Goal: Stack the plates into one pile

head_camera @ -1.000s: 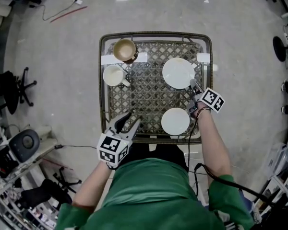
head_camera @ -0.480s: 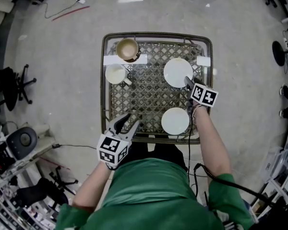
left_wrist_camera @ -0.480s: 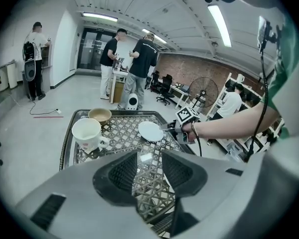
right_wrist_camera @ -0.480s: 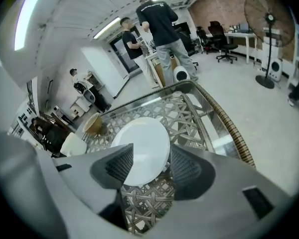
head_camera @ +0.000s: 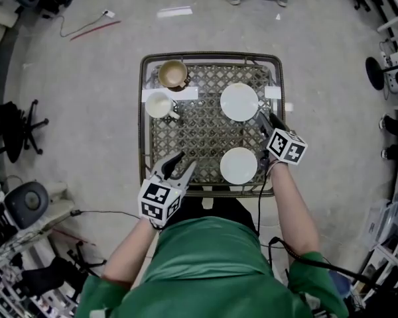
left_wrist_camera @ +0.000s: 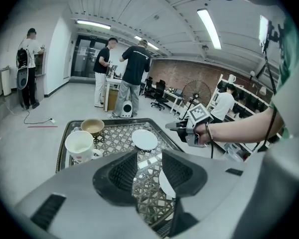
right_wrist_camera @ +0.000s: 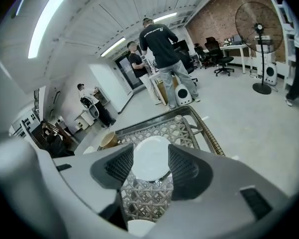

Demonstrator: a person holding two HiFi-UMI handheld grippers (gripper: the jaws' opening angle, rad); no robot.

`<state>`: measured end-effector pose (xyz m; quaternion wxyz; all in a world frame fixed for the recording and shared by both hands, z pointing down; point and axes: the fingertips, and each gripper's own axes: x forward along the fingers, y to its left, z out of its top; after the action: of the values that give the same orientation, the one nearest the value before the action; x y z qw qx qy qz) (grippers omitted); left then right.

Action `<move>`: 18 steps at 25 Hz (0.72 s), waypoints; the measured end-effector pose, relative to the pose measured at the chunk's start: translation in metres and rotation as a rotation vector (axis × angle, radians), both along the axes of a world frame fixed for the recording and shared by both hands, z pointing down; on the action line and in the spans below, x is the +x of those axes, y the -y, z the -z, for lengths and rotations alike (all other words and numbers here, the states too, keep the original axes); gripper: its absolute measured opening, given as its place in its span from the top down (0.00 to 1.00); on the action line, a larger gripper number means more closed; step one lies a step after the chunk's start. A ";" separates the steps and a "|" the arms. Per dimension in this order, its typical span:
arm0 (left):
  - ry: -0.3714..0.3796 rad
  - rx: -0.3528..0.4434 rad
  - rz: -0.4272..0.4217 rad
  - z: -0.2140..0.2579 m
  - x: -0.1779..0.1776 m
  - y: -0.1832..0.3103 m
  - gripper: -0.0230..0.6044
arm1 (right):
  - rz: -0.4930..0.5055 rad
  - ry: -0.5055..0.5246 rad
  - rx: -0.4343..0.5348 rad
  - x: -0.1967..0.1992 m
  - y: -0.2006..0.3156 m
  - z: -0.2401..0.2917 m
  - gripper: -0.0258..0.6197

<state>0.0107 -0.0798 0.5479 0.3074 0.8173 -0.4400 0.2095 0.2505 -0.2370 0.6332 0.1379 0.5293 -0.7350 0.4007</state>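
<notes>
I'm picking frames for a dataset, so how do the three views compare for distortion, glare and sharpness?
Head view: evenly lit and sharp, edges mildly bowed, far plate and near plate washed to flat white. Left gripper view: heavy fisheye inside a black round border, ceiling light glaring. Right gripper view: same fisheye, room tilted, nearest foreground soft.

Fingers (right_wrist_camera: 120,164) just opened, empty, white plate (right_wrist_camera: 150,158) beyond

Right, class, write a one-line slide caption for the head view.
Right gripper, jaws just opened and empty, hovers beside the far plate; the near plate lies apart, unstacked.
</notes>
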 end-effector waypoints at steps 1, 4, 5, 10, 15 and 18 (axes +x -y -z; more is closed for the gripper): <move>0.000 0.010 -0.007 0.003 0.002 0.001 0.70 | -0.002 0.002 0.017 0.001 -0.006 0.010 0.60; 0.000 0.038 -0.032 0.010 0.007 0.005 0.70 | -0.003 0.013 0.065 0.003 -0.027 0.037 0.61; 0.000 0.046 -0.042 0.012 0.009 0.005 0.70 | -0.002 0.011 0.079 0.003 -0.034 0.044 0.62; -0.004 0.064 -0.111 0.016 0.024 0.001 0.70 | -0.026 -0.007 0.108 0.016 -0.072 0.060 0.64; -0.001 0.056 -0.179 0.012 0.040 -0.008 0.70 | -0.055 0.019 0.083 0.029 -0.109 0.055 0.66; 0.001 0.051 -0.220 0.009 0.051 -0.012 0.70 | -0.065 0.031 0.057 0.034 -0.131 0.045 0.66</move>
<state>0.0612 -0.0677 0.5388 0.2616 0.8682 -0.3528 0.2310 0.2849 -0.1060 0.5879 0.0982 0.5505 -0.7306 0.3918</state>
